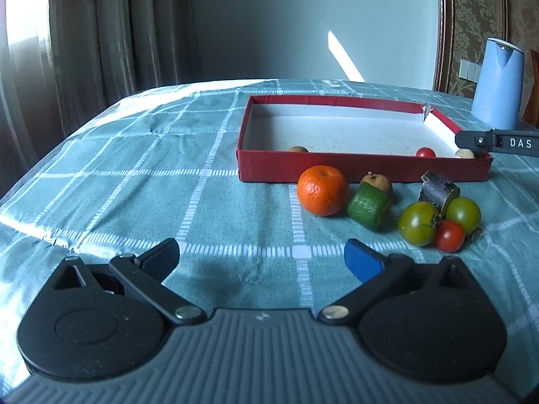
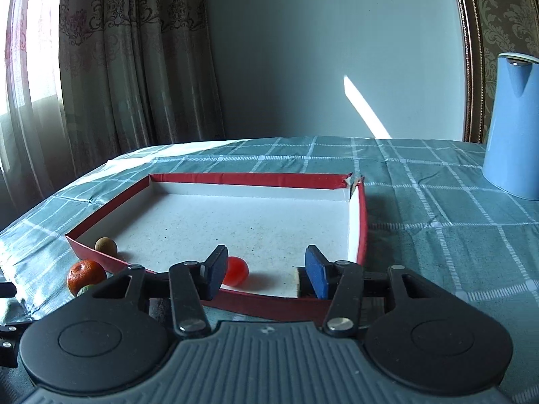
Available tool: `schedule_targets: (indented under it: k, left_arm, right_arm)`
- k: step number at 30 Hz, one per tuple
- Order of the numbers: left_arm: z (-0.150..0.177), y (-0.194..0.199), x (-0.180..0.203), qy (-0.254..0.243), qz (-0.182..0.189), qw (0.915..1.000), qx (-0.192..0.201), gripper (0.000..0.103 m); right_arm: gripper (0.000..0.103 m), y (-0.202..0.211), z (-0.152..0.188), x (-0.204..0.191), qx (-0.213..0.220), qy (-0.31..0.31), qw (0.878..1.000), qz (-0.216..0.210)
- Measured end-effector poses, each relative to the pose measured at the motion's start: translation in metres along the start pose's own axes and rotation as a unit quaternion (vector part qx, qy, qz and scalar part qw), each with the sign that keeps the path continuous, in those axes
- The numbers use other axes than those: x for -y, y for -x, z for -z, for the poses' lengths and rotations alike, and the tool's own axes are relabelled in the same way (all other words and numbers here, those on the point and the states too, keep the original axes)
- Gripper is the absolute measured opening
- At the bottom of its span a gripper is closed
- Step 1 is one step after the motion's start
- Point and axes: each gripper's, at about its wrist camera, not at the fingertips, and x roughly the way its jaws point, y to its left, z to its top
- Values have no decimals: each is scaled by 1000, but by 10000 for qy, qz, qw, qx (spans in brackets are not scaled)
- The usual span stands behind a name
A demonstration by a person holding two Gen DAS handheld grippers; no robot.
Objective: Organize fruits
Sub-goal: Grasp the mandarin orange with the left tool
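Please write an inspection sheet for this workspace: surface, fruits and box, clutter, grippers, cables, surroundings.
Surface: teal checked tablecloth, wrinkled.
Job's things: red box holding a red tomato and two brown fruits; orange, green chunk, two green tomatoes and a dark piece outside, near its front wall.
Clutter: blue kettle.
Grippers: left gripper open, empty; right gripper open over the box.
Cables: nothing seen.
Surroundings: curtains, plain wall.
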Motion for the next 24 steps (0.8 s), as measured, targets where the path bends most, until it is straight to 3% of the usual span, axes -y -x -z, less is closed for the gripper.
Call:
schedule_targets:
  k: [2,5,9,19,24]
  left_arm:
    - [1,7,5,-142,-4,9995,281,103]
    - [-4,9,12,-309,-148,9985,437,102]
    - [-21,-4,12,-239,-281,9988,325,90]
    - [-57,-37,13,-14,45,9999,103,97]
    - [-62,-56,16,172,138,9995,-228,97]
  right_arm:
    - [61,11,6,11,159,-113,9997,138]
    - [61,19,9,31,251,-628,9977,10]
    - [61,14,9,45,101,-964,9952,-94]
    - [61,12,11,44,75,-926,9955,-168]
    - [61,12,11,43,71,-898,9958,-180]
